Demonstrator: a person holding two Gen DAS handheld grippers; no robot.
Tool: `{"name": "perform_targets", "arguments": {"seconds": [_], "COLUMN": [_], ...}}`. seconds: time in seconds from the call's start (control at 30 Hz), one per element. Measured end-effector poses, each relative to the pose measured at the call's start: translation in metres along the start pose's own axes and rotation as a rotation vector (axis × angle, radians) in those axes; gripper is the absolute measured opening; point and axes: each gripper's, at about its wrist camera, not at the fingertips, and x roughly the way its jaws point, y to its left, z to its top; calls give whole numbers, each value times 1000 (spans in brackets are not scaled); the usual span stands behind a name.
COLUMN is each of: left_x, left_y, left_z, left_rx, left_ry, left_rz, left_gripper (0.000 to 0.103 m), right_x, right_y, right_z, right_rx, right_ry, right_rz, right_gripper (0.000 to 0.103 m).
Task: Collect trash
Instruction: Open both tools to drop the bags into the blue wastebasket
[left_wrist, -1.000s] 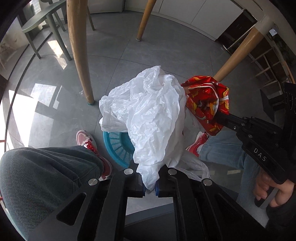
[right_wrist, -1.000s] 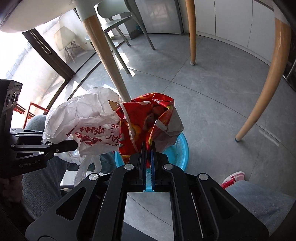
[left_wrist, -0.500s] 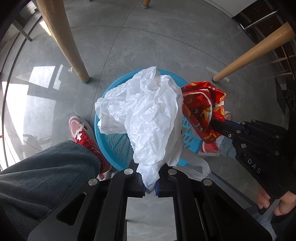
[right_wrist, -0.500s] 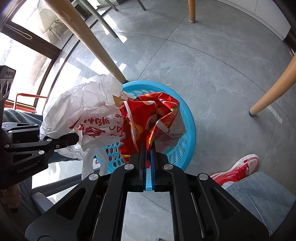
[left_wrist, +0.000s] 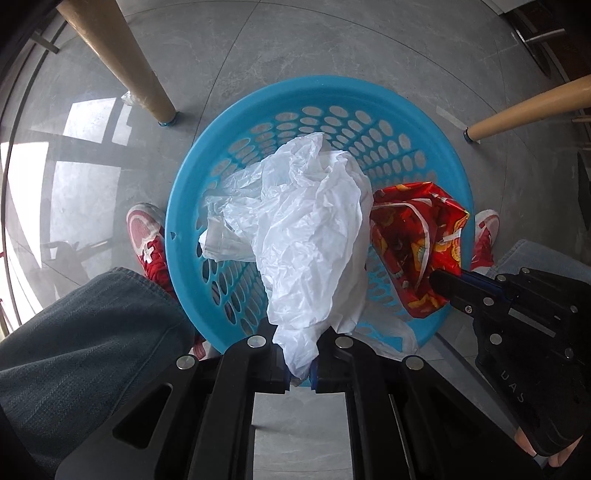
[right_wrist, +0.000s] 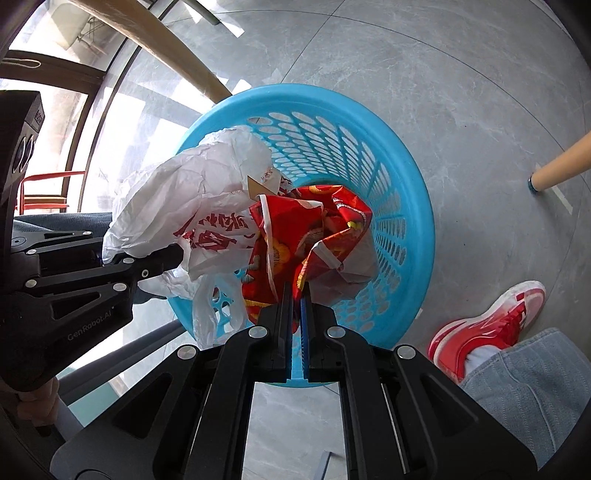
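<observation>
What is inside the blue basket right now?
Only perforated wall shows inside the blue basket; the white plastic bag and red snack wrapper, each clamped in a tool above it, cover its floor.

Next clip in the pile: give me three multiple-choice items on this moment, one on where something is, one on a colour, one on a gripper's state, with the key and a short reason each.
1. Where is the blue basket?
A. on the grey floor, between the person's red shoes
B. on a chair
C. on a table top

2. What colour is the snack wrapper?
A. green
B. red
C. black

3. What is the left gripper doing?
A. open and empty
B. shut on the white plastic bag
C. shut on a shoe

Key: 1 A, floor tiles surround the rim and a shoe shows on each side; 2 B, it is red with yellow print; 3 B, the bag's end is pinched between its fingers.
</observation>
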Motion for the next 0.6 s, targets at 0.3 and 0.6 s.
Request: {"name": "perform_targets", "arguments": {"seconds": [0.3,0.6], "left_x": [-1,-38], "left_y": [5,3], "left_z": [-1,-19], "left_rx": [-2,13], "left_ry": [1,-70], "left_rz": [62,38], "left_gripper": [18,29], "right_x": [-4,-42], "right_y": [-3,0], "right_z": [-2,-17], "right_rx": [35,22], "right_ry": [15,-25], "right_rz": [8,-40], "right_gripper": [22,37]}}
